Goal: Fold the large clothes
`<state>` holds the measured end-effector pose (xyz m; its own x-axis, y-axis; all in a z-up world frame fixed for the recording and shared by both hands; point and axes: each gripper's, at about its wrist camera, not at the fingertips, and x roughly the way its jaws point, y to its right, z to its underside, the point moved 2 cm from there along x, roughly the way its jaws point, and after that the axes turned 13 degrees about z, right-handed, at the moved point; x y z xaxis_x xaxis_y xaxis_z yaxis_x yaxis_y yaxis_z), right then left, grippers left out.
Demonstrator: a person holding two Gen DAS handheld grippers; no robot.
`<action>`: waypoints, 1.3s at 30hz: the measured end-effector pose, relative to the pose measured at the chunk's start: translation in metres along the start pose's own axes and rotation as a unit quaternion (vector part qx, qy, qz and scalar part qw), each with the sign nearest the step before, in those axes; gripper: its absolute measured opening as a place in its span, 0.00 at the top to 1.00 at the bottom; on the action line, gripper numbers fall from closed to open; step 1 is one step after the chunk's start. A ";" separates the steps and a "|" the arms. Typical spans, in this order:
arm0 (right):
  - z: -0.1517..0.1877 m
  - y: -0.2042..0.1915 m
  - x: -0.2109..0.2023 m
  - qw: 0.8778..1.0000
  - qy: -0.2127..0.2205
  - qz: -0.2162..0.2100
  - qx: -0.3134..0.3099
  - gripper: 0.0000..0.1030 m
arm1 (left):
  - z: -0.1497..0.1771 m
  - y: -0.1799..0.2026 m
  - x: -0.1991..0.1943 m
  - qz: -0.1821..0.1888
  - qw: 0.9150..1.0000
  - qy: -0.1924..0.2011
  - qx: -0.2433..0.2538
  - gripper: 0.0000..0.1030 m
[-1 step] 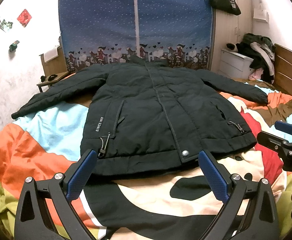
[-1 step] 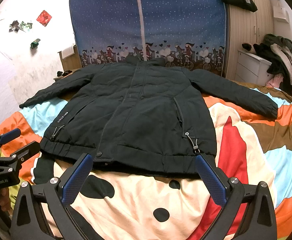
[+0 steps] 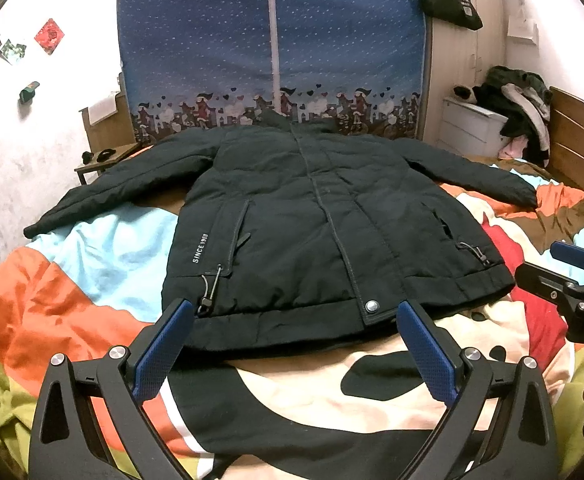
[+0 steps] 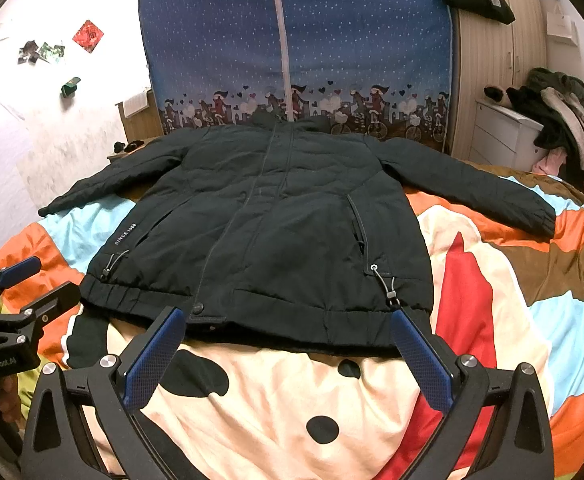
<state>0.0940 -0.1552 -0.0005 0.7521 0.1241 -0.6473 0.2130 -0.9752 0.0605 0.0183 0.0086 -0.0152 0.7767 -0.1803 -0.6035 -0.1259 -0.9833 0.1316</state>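
- Bedroom setting: your bright patchwork quilt [image 3: 91, 272] carries the work.
- Both tools sit spread and empty: left gripper [image 3: 294, 346], right gripper [image 4: 287, 352].
- Take a sleeve near its cuff and fold inward, keeping the hem flat.
- Your black padded jacket [image 3: 312, 232] lies mid-frame, zipped, front up, sleeves spread wide.

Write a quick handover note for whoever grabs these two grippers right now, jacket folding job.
Left gripper: open, empty, near the jacket hem, left of the snap.
Right gripper: open, empty, near the hem on the right side.
Jacket: flat on the bedspread, front up, closed, both sleeves spread out to the sides.
Done: jacket laid out.
Left: all folds; neither sleeve is folded in yet.
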 end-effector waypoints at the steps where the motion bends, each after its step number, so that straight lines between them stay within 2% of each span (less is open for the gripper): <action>1: 0.000 0.000 0.000 1.000 0.000 0.000 0.000 0.00 | 0.000 0.000 0.001 -0.002 1.000 -0.002 0.001 0.03; 14: 0.002 -0.001 0.004 1.000 -0.005 0.004 -0.001 0.00 | 0.001 -0.002 0.004 -0.019 1.000 -0.013 -0.003 0.03; 21: -0.005 0.004 0.006 0.999 -0.001 0.050 0.008 0.00 | -0.010 -0.007 0.010 -0.032 0.999 -0.035 -0.008 0.03; 27: -0.030 0.014 -0.004 0.994 0.022 0.107 0.027 0.00 | -0.035 -0.008 0.017 -0.034 0.996 -0.081 0.010 0.03; 30: -0.043 0.015 -0.009 0.990 0.035 0.132 0.028 0.00 | -0.055 -0.005 0.021 -0.051 0.994 -0.095 0.033 0.03; 34: -0.059 0.016 -0.006 0.990 0.038 0.135 0.027 0.00 | -0.082 -0.008 0.031 -0.076 0.991 -0.095 0.046 0.03; 39: -0.085 0.019 0.011 0.992 0.039 0.118 0.031 0.00 | -0.106 -0.022 0.048 -0.093 0.992 -0.088 0.004 0.03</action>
<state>0.1594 -0.1567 0.0575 0.8227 -0.0976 -0.5601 -0.0119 -0.9879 0.1548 0.1237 0.0242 0.0364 0.6677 0.0034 -0.7444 0.0039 -1.0000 -0.0011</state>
